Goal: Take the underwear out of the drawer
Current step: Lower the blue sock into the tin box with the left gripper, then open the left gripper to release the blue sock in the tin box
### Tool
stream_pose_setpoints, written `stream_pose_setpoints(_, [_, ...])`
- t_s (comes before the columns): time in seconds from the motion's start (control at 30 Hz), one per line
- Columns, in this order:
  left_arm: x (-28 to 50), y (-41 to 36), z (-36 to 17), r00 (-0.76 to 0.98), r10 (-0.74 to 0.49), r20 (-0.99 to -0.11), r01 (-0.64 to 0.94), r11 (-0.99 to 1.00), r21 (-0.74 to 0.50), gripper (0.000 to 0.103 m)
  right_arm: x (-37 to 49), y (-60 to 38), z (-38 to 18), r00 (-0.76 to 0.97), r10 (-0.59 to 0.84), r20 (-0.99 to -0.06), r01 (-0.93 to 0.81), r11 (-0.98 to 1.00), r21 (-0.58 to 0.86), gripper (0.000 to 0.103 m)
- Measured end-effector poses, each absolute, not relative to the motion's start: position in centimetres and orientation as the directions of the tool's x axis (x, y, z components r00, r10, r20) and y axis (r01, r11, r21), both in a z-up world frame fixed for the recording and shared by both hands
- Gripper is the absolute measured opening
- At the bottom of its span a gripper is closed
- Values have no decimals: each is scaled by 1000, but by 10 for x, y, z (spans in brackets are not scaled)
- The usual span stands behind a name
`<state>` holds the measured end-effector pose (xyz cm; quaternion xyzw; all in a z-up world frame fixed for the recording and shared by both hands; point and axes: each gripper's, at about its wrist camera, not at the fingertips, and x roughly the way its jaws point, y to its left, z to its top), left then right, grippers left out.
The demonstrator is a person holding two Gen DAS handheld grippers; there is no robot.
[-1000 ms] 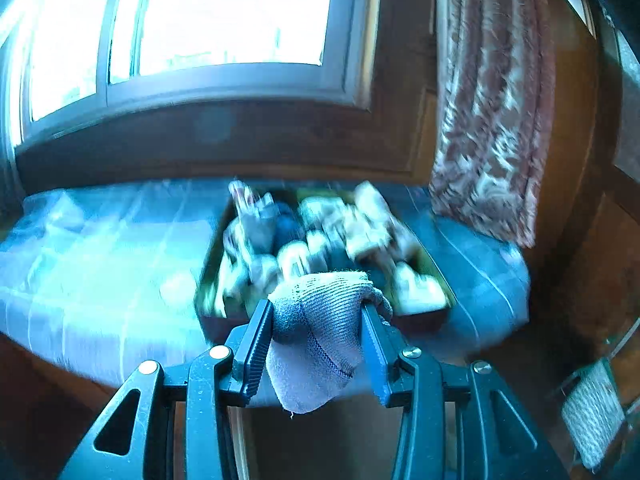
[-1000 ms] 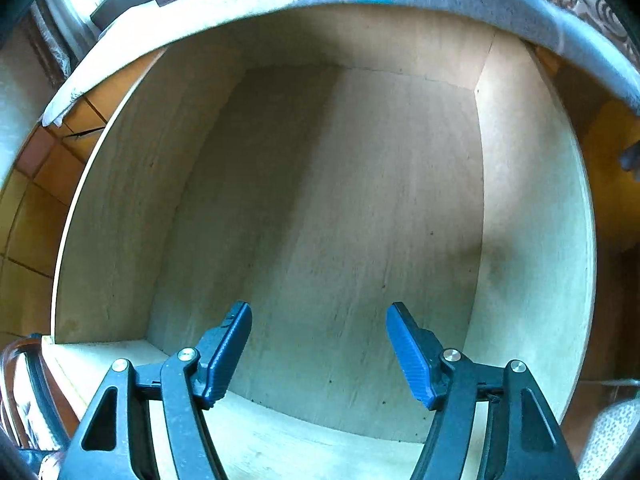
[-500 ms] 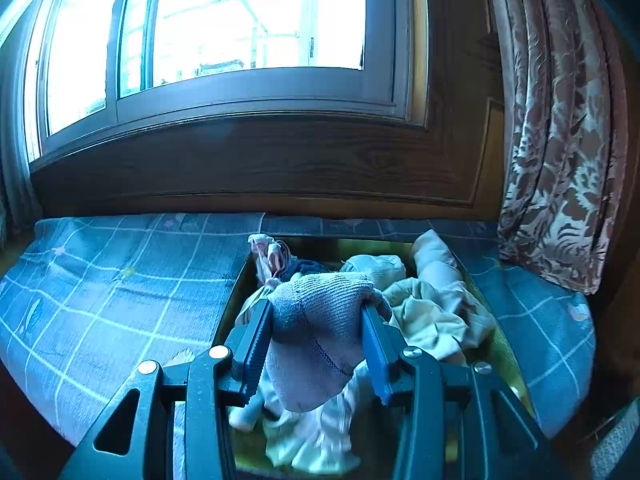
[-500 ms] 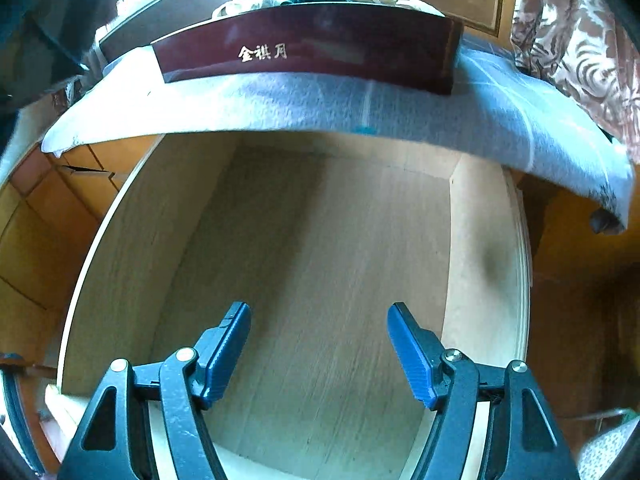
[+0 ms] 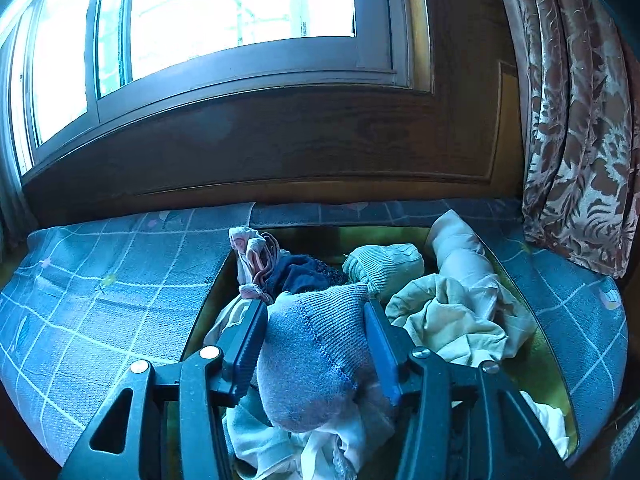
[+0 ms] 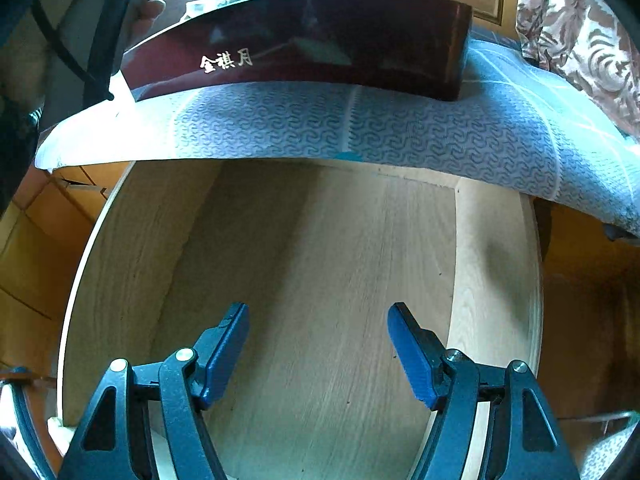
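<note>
Left tool (image 5: 316, 344) letting go of a soft garment; the drawer looks bare.

Left wrist view: jaws opening around the grey-blue ribbed knit underwear (image 5: 316, 348), light and limp, best pinched at a bunched fold, above the clothes-filled dark red box (image 5: 208, 296). Right wrist view: right tool (image 6: 318, 354) gapes empty above the pale wooden drawer (image 6: 320, 280).

The grey-blue ribbed underwear (image 5: 316, 356), with a blue stitched seam running across it, sits bunched at the lower centre of the left wrist frame, drooping onto a heap of pale clothes. The drawer (image 6: 320, 280), light wood and pulled open, fills the middle of the right wrist frame, its floor bare.
</note>
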<state>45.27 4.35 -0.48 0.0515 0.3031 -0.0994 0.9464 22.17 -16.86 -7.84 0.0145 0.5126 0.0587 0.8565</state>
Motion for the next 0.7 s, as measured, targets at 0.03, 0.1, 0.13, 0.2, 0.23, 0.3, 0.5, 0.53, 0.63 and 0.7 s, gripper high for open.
stream_pose_setpoints(0.03, [453,43,-6,797,-156,-584,221,974,41,52,222,-169,-80,466,117,-877,-85,993,87,72])
stream_pose_setpoints(0.1, [452,43,-6,800,-158,-578,221,974,41,56,225,-171,-81,465,118,-877,-83,993,89,72])
stream_pose_setpoints(0.13, [451,44,-6,801,-157,-578,219,975,37,57,225,-171,-81,467,117,-876,-81,993,89,72])
stream_pose_setpoints(0.2, [450,46,-6,800,-158,-579,218,975,35,67,228,-172,-82,470,112,-875,-81,993,84,74])
stream_pose_setpoints(0.23, [449,47,-6,801,-154,-578,213,976,35,70,231,-173,-84,473,109,-874,-82,993,79,75])
stream_pose_setpoints(0.3, [447,50,-6,801,-154,-578,210,977,31,77,233,-173,-82,484,100,-869,-83,994,68,77])
stream_pose_setpoints(0.5, [433,58,-3,818,-150,-555,205,978,37,80,236,-175,-69,511,87,-855,-77,996,55,77])
stream_pose_setpoints(0.53, [430,60,-2,820,-153,-552,206,978,36,80,236,-175,-66,515,85,-853,-75,996,54,77])
stream_pose_setpoints(0.63, [420,65,3,833,-156,-531,207,978,38,80,235,-174,-56,535,79,-841,-72,996,48,77])
stream_pose_setpoints(0.7, [412,68,6,838,-157,-523,207,977,39,80,235,-175,-48,550,70,-832,-68,997,39,78])
